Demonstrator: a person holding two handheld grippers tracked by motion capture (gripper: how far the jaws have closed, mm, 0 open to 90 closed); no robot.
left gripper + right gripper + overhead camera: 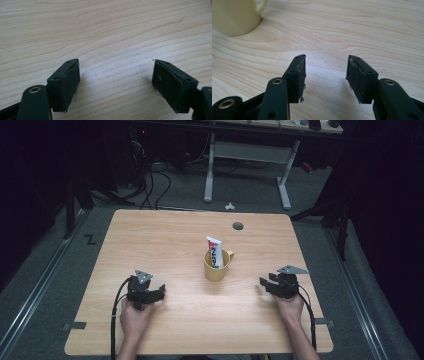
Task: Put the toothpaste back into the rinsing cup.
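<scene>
Both grippers sit low near the table's (pixel 150 235) near edge, left gripper (pixel 159 292) toward the near-left corner, right gripper (pixel 263 283) toward the near-right. Left gripper view: fingers (pixel 65 85) spread wide apart, nothing btwn them, bare wood grain underneath. Right gripper view: fingers (pixel 298 75) apart at a moderate gap (narrower than the left's), empty too, hovering just over the wood, w/ the mug's (pixel 235 15) base and handle off to the upper left, well apart from the tips.

Farther out, about mid-table, stands the yellow mug (pixel 218 266), upright, handle pointing toward the far-right corner. A toothpaste tube (pixel 215 251) stands in it, leaning slightly, top half sticking out above the rim.

Handling, as a guess: tube is light, soft-walled, somewhat slick; squeezing hard would dent it. Best hold is probably the exposed upper part, across its flat faces. Mug looks rigid and heavier, likely ceramic, so it could chip if tipped; take the handle or wall.
</scene>
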